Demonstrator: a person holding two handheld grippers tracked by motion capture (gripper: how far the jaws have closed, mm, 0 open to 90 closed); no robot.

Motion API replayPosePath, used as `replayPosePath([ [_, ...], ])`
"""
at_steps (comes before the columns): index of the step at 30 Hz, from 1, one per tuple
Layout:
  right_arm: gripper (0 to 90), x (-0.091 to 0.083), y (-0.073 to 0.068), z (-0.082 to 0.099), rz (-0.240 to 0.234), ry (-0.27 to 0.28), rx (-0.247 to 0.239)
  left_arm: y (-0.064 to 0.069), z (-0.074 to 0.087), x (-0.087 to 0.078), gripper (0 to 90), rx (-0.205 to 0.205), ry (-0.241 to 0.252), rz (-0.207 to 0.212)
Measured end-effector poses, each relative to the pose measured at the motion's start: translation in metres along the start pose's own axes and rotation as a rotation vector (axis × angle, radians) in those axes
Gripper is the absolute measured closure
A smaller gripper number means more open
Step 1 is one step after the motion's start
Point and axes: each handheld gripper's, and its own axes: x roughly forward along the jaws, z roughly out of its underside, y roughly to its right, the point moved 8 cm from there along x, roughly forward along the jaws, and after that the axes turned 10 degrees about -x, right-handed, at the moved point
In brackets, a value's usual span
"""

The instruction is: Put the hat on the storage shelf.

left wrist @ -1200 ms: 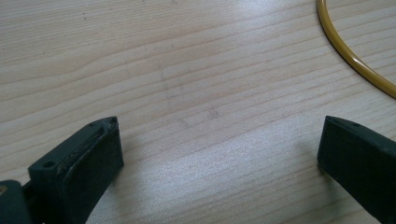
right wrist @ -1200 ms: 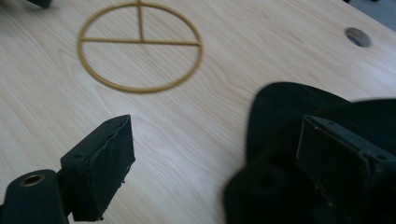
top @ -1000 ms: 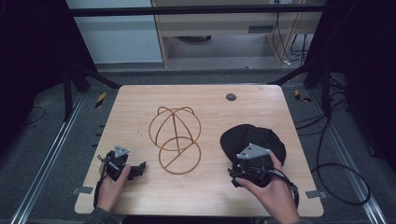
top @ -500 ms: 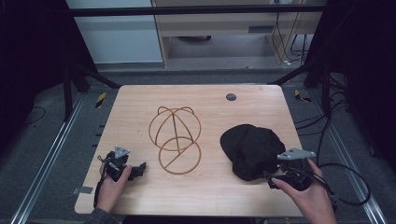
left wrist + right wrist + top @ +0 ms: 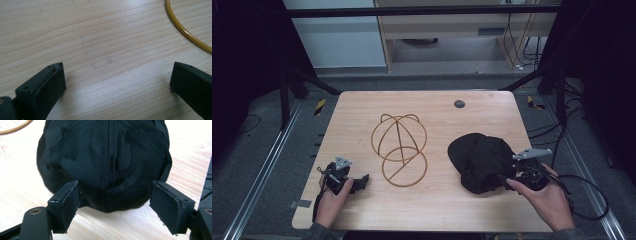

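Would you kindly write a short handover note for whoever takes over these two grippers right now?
Left gripper: open, resting on the table beside the wire hat stand, holding nothing.
Right gripper: open at the near edge of the black cap, jaws just closing around it, pads not yet pressing.
Cap lies on the table right of the stand, apart from it.
Done: approach to the cap.
Left: grip the cap, probably set it on the stand.

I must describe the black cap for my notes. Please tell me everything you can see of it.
The black cap is soft fabric with a fine mesh weave and seams running over its crown. It lies dome up on the wooden table, right of the wire hat stand, apart from it. The right gripper has its open jaws on either side of the cap's near edge, not pressing it.
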Motion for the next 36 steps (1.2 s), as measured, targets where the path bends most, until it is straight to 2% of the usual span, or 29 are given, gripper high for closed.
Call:
replayPosePath([
  [7,31.8,0.009,-0.003,-0.007,-0.027,-0.027,-0.024,0.001,0.000,0.000,0.0,0.006,-0.003,0.003],
  [8,38.7,0.012,-0.005,-0.009,-0.035,-0.033,-0.035,0.002,0.000,0.000,0.0,0.007,-0.004,0.006],
  [9,38.7,0.012,-0.005,-0.009,-0.035,-0.033,-0.035,0.002,0.000,0.000,0.0,0.007,-0.004,0.006],
  [10,48.0,0.015,-0.006,-0.009,-0.042,-0.038,-0.042,0.002,0.000,0.000,0.0,0.008,-0.004,0.007],
  [12,51.3,0.016,-0.006,-0.009,-0.049,-0.038,-0.046,0.002,0.000,0.000,0.0,0.010,-0.004,0.007],
  [14,62.2,0.018,-0.005,-0.008,-0.063,-0.043,-0.045,0.002,0.000,0.000,0.0,0.011,-0.003,0.009],
  [15,62.2,0.018,-0.005,-0.008,-0.063,-0.043,-0.045,0.002,0.000,0.000,0.0,0.011,-0.003,0.009],
  [16,68.3,0.019,-0.003,-0.008,-0.066,-0.044,-0.043,0.002,0.000,0.000,0.0,0.011,-0.003,0.009],
  [18,73.2,0.019,-0.002,-0.007,-0.080,-0.044,-0.036,0.002,0.000,0.000,0.0,0.010,-0.003,0.009],
  [25,82.4,0.012,0.002,-0.015,-0.100,-0.041,-0.037,0.002,0.000,0.000,0.0,0.010,-0.002,0.009],
  [31,85.0,-0.001,0.006,-0.034,-0.107,-0.048,-0.044,0.002,0.000,0.000,0.0,0.009,-0.003,0.009],
  [36,85.6,-0.008,0.008,-0.053,-0.135,-0.065,-0.034,0.002,0.000,0.000,0.0,0.010,-0.003,0.009],
])
